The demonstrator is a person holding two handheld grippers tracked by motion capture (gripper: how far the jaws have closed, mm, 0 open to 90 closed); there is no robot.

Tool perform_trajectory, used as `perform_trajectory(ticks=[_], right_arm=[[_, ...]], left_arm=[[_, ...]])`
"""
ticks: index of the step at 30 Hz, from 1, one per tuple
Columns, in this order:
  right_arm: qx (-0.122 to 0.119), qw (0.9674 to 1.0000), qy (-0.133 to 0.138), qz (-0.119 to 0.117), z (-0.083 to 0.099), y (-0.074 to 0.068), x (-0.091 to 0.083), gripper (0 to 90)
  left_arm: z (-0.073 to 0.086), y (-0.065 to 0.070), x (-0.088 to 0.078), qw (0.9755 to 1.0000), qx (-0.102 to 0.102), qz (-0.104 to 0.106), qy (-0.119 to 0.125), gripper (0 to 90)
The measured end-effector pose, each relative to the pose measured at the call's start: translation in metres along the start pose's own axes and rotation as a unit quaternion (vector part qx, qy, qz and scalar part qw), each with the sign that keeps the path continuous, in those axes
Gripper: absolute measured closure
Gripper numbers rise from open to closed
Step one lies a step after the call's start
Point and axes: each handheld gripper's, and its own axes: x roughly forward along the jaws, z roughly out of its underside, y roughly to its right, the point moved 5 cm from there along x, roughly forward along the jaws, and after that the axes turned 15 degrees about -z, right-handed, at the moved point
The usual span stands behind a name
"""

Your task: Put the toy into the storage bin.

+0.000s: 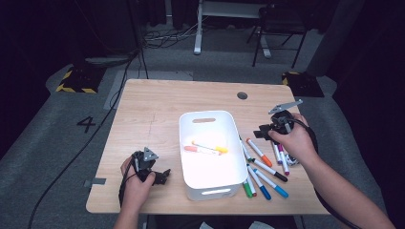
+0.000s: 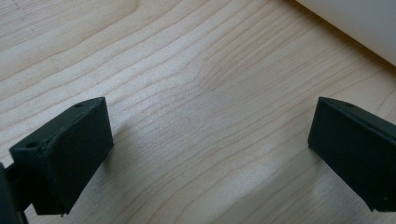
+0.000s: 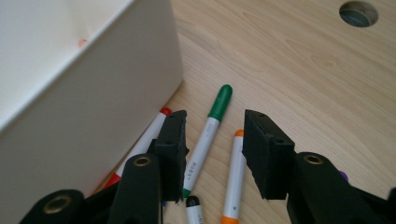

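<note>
Two markers (image 1: pixel 206 149) already lie in the white bin (image 1: pixel 210 183) between my tongs, while about nine more wait on the table (image 1: pixel 153 102) beside its wall, under my right gripper (image 3: pixel 214 156). Its jaws stand partly apart, gripping nothing, with the green-capped marker (image 3: pixel 208 135) lying just below the gap between them; my left gripper (image 2: pixel 210 154) rests wide open and empty over bare wood. My right hand (image 1: pixel 295 140) hides part of the pile, so the exact count stays uncertain.

In the right gripper view, the white plastic bin (image 3: pixel 84 107) hides most of the red-capped white marker (image 3: pixel 152 133); the orange-capped white marker (image 3: pixel 233 182) runs off the bottom edge.
</note>
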Motion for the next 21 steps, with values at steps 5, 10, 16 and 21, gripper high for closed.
perform_trajectory(ticks=[5,10,16,21], right_arm=[[0.011,0.9998,-0.009,0.014,0.009,0.017,0.006,60.6],[0.025,0.9993,-0.017,0.022,0.019,0.028,0.013,60.5],[0.030,0.9987,-0.032,0.024,0.029,0.038,0.024,60.7],[0.037,0.9979,-0.047,0.025,0.038,0.041,0.034,61.0]], left_arm=[[0.000,0.000,0.000,1.0000,0.000,0.000,0.000,0.1],[0.000,0.000,0.000,1.0000,0.000,0.000,0.000,0.1],[0.000,0.000,0.000,1.0000,0.000,0.000,0.000,0.1],[0.000,0.000,0.000,1.0000,0.000,0.000,0.000,0.1]])
